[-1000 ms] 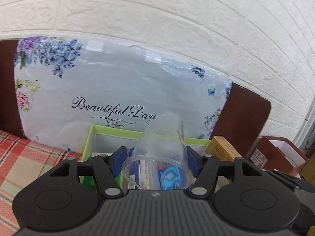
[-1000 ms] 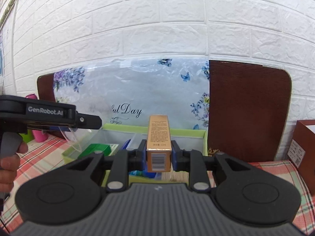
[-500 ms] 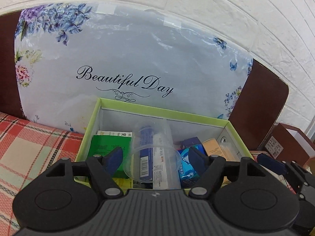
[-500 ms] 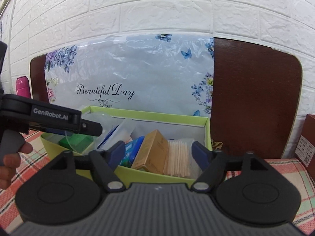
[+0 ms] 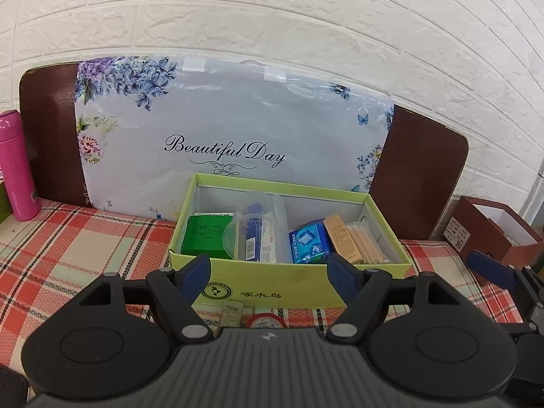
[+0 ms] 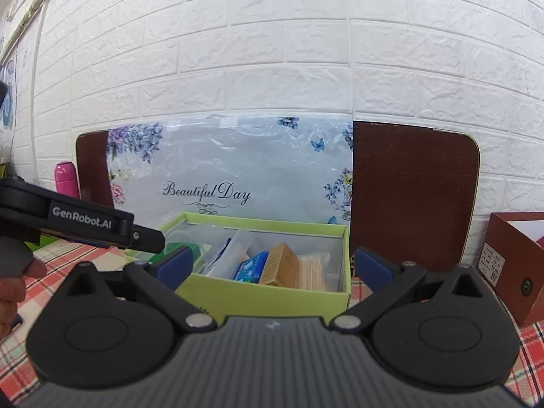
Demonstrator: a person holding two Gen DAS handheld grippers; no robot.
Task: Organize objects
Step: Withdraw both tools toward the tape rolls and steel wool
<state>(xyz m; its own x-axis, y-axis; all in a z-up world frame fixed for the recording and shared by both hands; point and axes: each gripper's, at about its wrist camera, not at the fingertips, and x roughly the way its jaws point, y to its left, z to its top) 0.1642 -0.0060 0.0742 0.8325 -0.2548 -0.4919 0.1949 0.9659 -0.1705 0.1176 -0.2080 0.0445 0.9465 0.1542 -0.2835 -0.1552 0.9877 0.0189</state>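
Observation:
A light-green box (image 5: pixel 272 292) stands on the checked cloth. Inside it a clear plastic cup (image 5: pixel 255 234) lies on its side beside a green packet (image 5: pixel 204 238), a blue packet (image 5: pixel 309 243), a tan carton (image 5: pixel 341 238) and a bundle of thin sticks (image 5: pixel 365 241). My left gripper (image 5: pixel 268 267) hovers in front of the box's near wall, its jaws opening with nothing between them. My right gripper (image 6: pixel 272 261) faces the same box (image 6: pixel 268 294) from its right end, jaws also opening and empty. The tan carton (image 6: pixel 280 265) leans inside.
A floral "Beautiful Day" board (image 5: pixel 231 129) leans on the brick wall behind the box. A pink bottle (image 5: pixel 13 166) stands far left, a red-brown box (image 5: pixel 489 238) at the right. A tape roll (image 5: pixel 267 321) lies before the green box. A hand (image 6: pixel 13 285) shows at left.
The left gripper let go of the clear cup and the right let go of the tan carton; both now lie in the green box. Both grippers spread wide and drew back.

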